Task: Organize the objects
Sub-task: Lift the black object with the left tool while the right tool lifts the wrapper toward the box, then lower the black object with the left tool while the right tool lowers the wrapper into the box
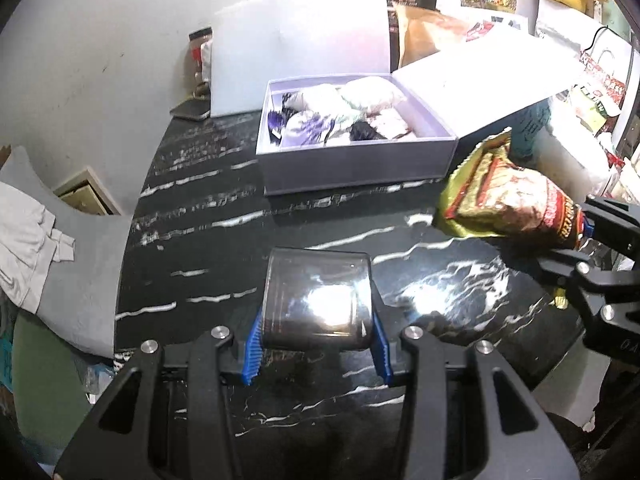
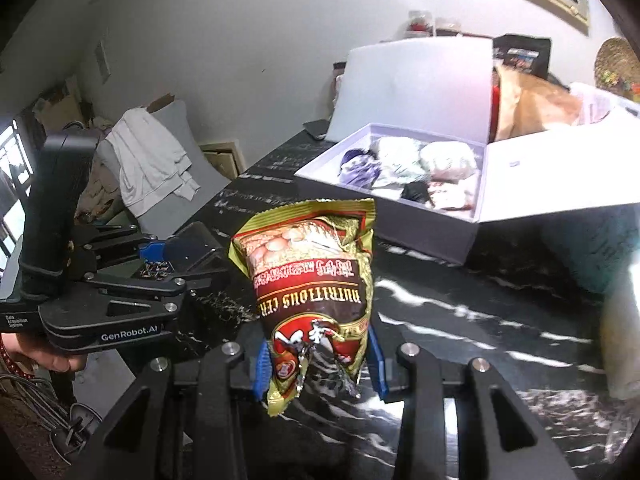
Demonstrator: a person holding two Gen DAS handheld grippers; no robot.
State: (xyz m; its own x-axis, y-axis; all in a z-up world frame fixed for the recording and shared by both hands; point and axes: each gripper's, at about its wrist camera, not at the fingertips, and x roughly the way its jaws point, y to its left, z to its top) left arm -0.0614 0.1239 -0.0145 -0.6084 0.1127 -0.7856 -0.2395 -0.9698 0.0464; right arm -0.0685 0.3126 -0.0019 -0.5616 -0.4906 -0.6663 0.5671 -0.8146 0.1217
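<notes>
Cereal bag: red and gold, print reading "NUTRITIOUS", held upside-down and clear of the table. The right gripper is clamped on its lower crimped end, blue pads pressing both sides. In the left wrist view the same bag hangs at the right edge, in front of the box corner, with the right gripper behind it.

Dark block: glossy, rounded corners, seated between the left gripper's blue pads. Both pads touch its sides; the grasp is closed on it. It sits low over the black marble-pattern table. In the right wrist view the left gripper lies to the left of the bag, the block only partly visible.

Box: white, open, on the far part of the table, lid standing up behind it. It contains several wrapped packets, white, purple and black. A second white flap extends to the right.

Surroundings: grey chair with white cloth draped over it, left of the table.
</notes>
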